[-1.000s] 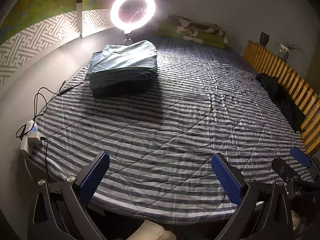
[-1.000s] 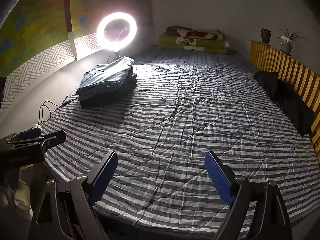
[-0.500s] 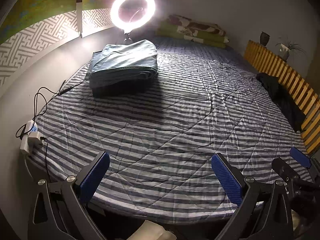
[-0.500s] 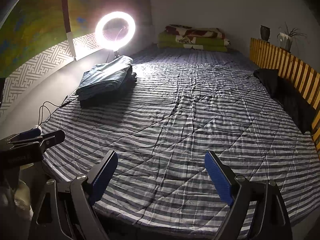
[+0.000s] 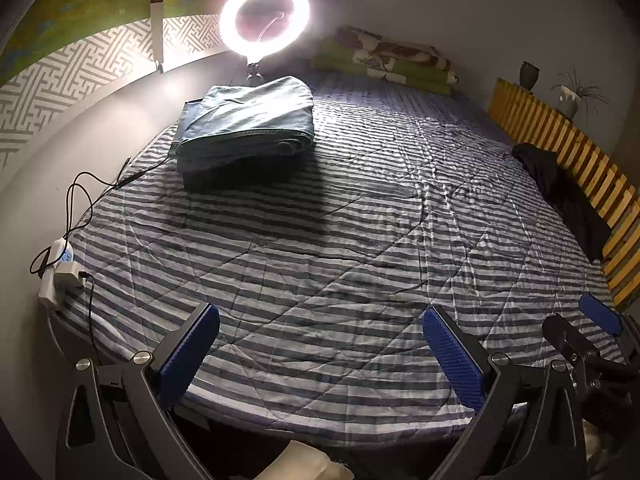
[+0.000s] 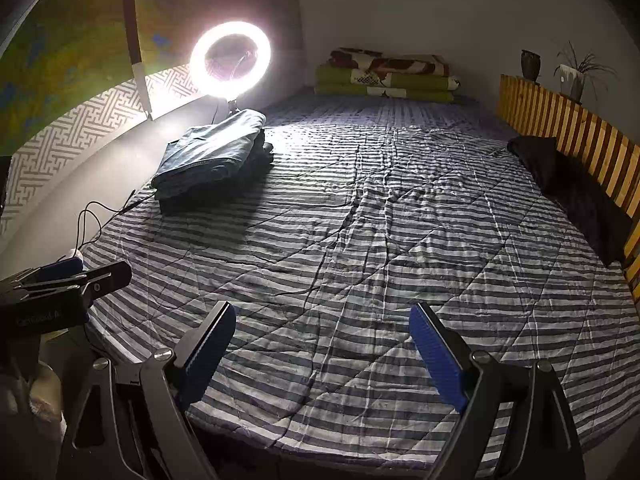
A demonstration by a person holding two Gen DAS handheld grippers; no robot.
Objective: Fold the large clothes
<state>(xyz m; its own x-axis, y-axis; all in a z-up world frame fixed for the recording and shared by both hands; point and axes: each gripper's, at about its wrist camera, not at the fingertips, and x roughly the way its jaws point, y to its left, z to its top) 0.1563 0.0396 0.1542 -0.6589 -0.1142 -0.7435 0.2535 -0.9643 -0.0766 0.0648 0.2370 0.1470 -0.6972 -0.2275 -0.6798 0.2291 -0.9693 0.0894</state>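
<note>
Both fisheye views sit low at the foot edge of the striped bed, tilted downward and facing twelve o'clock toward the far wall. The left wrist view stands closer to the folded denim stack at eleven o'clock; the right wrist view looks from farther right. They share the bedspread, the ring light, the stack and the slatted rail at two o'clock.

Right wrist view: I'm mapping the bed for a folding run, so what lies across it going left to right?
Folded blue-grey clothes → bare striped quilt → dark garment by the slatted headboard.
</note>
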